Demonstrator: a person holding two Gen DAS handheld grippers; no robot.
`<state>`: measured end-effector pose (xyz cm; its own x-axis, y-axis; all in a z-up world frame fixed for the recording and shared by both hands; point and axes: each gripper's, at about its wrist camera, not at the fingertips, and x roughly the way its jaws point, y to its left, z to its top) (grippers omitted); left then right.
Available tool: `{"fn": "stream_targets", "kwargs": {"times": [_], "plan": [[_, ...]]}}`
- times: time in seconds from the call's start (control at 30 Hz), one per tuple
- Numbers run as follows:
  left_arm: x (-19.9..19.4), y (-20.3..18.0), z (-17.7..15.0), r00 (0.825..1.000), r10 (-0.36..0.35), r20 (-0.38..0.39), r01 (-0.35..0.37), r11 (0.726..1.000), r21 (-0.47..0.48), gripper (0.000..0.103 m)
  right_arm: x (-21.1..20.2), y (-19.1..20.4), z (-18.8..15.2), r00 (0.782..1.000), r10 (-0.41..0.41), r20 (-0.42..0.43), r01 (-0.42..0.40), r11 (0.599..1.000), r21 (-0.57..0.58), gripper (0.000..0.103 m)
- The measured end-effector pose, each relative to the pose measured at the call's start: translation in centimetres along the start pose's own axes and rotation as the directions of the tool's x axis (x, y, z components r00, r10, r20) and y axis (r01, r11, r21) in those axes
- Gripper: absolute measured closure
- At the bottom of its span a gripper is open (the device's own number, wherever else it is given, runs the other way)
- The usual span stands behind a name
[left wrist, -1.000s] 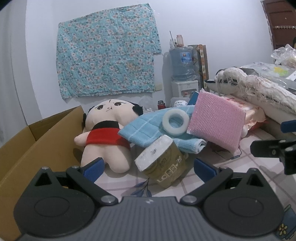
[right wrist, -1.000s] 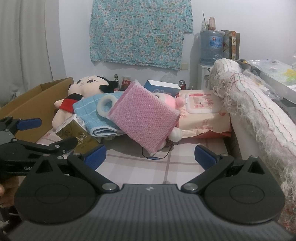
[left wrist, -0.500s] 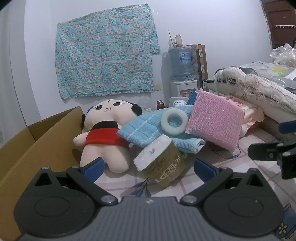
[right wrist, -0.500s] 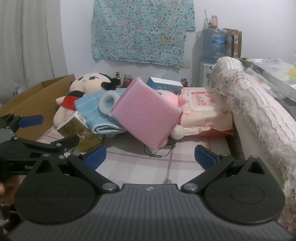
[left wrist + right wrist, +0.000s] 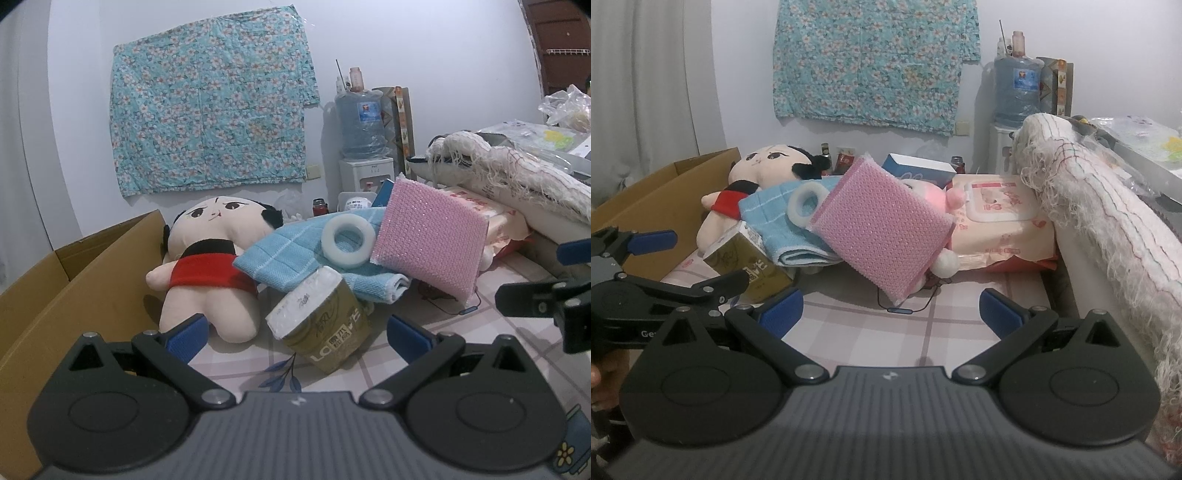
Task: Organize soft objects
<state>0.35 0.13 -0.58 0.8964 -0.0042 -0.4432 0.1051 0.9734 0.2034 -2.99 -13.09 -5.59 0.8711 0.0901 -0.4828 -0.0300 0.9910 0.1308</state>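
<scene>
Both grippers stood wide and empty before a heap of soft things.

A box lay far left; next a doll, a towel bearing a ring over a tissue pack, then a pink sponge. The left gripper and right gripper hovered near, above the surface.

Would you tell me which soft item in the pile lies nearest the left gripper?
The gold-wrapped tissue roll, tipped over directly before the open left gripper.
</scene>
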Motion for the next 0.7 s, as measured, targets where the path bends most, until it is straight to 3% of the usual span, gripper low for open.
{"fn": "stream_targets", "kwargs": {"times": [0.7], "plan": [[0.26,0.04,-0.14,1.000,-0.001,-0.005,0.001,1.000,0.001,0.000,0.22,-0.26,0.05,1.000,0.001,-0.007,-0.001,1.000,0.010,0.001]]}}
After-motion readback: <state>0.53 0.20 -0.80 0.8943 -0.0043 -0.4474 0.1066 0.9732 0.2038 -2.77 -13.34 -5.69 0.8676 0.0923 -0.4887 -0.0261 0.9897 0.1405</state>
